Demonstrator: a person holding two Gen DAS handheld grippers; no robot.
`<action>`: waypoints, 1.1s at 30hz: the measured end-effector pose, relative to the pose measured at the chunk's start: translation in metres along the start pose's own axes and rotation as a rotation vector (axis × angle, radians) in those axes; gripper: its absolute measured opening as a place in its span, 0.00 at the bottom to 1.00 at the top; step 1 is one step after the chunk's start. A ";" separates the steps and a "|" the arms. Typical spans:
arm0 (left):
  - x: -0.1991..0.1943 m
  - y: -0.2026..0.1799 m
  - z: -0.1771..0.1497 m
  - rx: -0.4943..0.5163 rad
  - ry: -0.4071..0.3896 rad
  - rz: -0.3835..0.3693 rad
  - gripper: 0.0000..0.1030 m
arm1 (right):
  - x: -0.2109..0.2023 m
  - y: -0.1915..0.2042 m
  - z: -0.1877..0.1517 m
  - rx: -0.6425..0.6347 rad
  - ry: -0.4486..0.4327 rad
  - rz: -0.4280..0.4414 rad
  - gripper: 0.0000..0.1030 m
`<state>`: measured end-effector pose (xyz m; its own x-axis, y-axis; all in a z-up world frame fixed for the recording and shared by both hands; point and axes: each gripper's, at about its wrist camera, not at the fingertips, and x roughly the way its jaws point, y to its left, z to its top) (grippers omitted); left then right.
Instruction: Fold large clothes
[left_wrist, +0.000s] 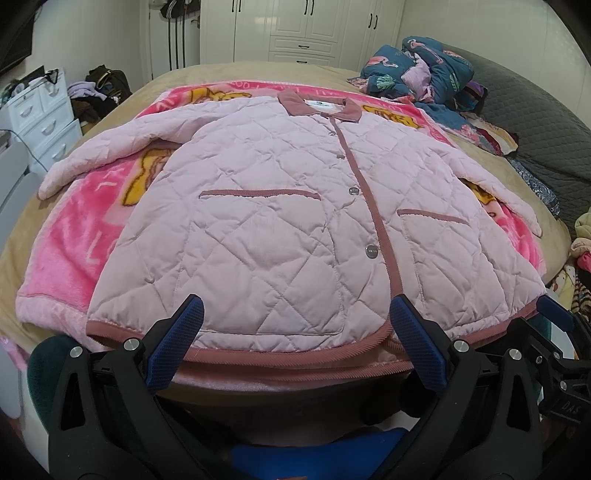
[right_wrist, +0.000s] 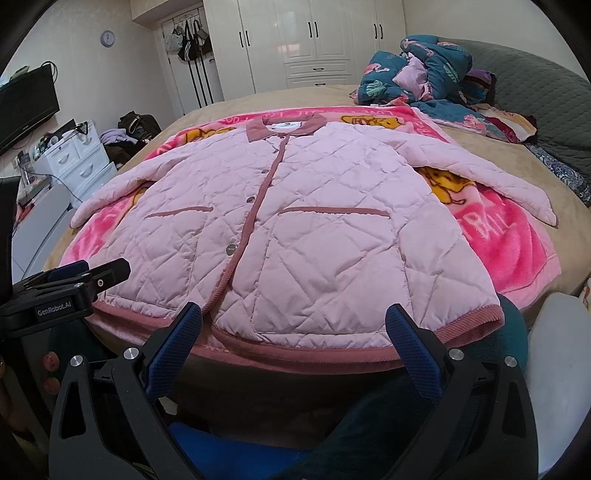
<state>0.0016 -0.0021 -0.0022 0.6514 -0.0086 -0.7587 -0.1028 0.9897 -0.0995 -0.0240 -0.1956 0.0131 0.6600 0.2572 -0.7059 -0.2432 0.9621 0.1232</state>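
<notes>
A pink quilted jacket (left_wrist: 280, 221) with darker pink trim lies flat and buttoned on the bed, collar far, hem near, both sleeves spread out to the sides. It also shows in the right wrist view (right_wrist: 325, 229). My left gripper (left_wrist: 295, 314) is open and empty just above the hem, left of the button placket. My right gripper (right_wrist: 293, 317) is open and empty above the hem at the jacket's right half. The right gripper's tip shows at the left view's edge (left_wrist: 554, 314), and the left gripper shows in the right view (right_wrist: 77, 280).
The jacket rests on a bright pink cartoon blanket (left_wrist: 74, 240) over a tan bed (right_wrist: 480, 147). A heap of blue and patterned bedding (right_wrist: 428, 70) lies at the far right. White drawers (right_wrist: 79, 162) stand left, and white wardrobes (right_wrist: 314, 40) stand behind.
</notes>
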 end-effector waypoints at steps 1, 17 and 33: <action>0.000 0.000 0.000 0.000 -0.001 0.002 0.92 | 0.000 0.000 0.000 0.000 0.001 0.001 0.96; 0.000 0.005 -0.002 0.001 0.004 0.004 0.92 | 0.000 -0.004 0.001 0.010 0.008 0.008 0.96; 0.000 0.006 -0.002 0.001 0.003 0.008 0.92 | 0.008 -0.003 0.000 0.009 0.021 0.011 0.96</action>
<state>-0.0004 0.0032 -0.0045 0.6485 -0.0013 -0.7612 -0.1072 0.9899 -0.0930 -0.0183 -0.1961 0.0067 0.6418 0.2661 -0.7192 -0.2440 0.9600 0.1375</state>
